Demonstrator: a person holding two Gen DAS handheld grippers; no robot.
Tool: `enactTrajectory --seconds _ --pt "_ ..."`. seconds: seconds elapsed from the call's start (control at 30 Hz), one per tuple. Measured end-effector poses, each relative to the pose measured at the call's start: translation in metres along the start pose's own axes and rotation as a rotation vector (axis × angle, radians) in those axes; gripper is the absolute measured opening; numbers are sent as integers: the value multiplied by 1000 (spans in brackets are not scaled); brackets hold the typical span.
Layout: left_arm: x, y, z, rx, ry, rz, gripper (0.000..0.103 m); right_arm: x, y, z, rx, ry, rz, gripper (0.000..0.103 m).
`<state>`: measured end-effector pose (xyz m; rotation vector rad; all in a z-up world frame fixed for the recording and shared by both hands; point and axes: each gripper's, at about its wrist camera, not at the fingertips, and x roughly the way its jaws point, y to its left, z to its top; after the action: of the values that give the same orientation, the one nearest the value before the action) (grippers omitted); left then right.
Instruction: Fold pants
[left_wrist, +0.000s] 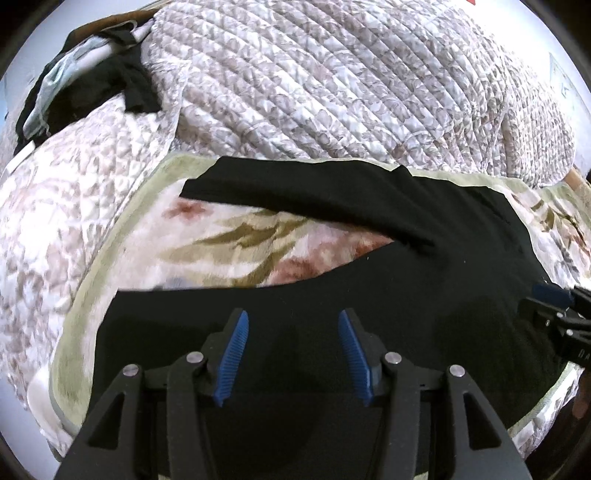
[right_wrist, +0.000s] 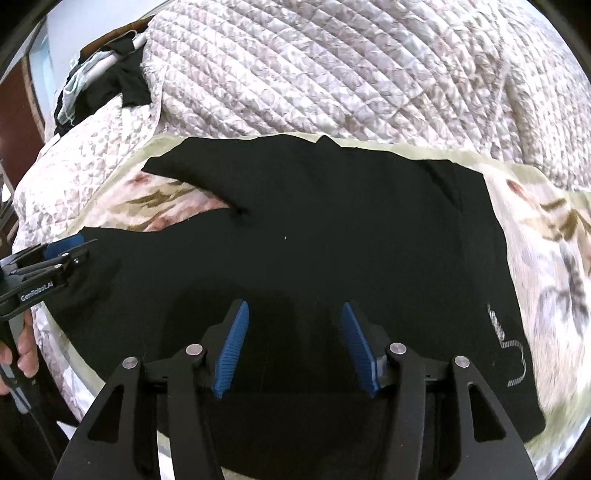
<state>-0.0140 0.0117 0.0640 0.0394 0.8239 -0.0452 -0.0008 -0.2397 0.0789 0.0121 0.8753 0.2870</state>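
— Where do the pants stand right now?

— Reading from the left: my left gripper (left_wrist: 293, 354) hangs over the near leg of the black pants (left_wrist: 332, 314), blue pads spread, nothing between them — only cloth below. The pants lie flat on the floral blanket (left_wrist: 229, 236) that covers the bed. One leg runs along the near edge, the other (left_wrist: 295, 195) angles away toward the quilted bedspread (left_wrist: 314, 81), so there is a wedge of blanket showing between the two.

— And the right side?

— My right gripper (right_wrist: 295, 347) is also spread and empty, poised above the seat and waist end (right_wrist: 461, 258), where a pale printed mark (right_wrist: 513, 354) sits near the right edge. In that view I can see the left gripper from the side and the hand (right_wrist: 22, 354) holding its handle.

— So how much is done?

— By my judgement, very little. The pants are laid out and roughly smoothed, but the legs are still apart — no fold is made. What is left: bring one leg onto the other, then fold the length over. The pile of dark clothes (left_wrist: 92, 88) at the far left corner is no part of this.
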Motion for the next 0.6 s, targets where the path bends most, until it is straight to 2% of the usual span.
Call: enactTrajectory --seconds 0.07,0.13,0.23,0.6 --pt "5 -3 7 18 13 -24 57 3 -6 8 -9 11 12 59" --pt "15 -5 18 27 41 -78 59 6 -12 15 -10 21 27 62" --pt "30 -5 39 41 48 -120 61 13 -25 30 -10 31 30 63" --pt "122 14 128 49 61 -108 70 80 -75 101 -62 56 1 64"
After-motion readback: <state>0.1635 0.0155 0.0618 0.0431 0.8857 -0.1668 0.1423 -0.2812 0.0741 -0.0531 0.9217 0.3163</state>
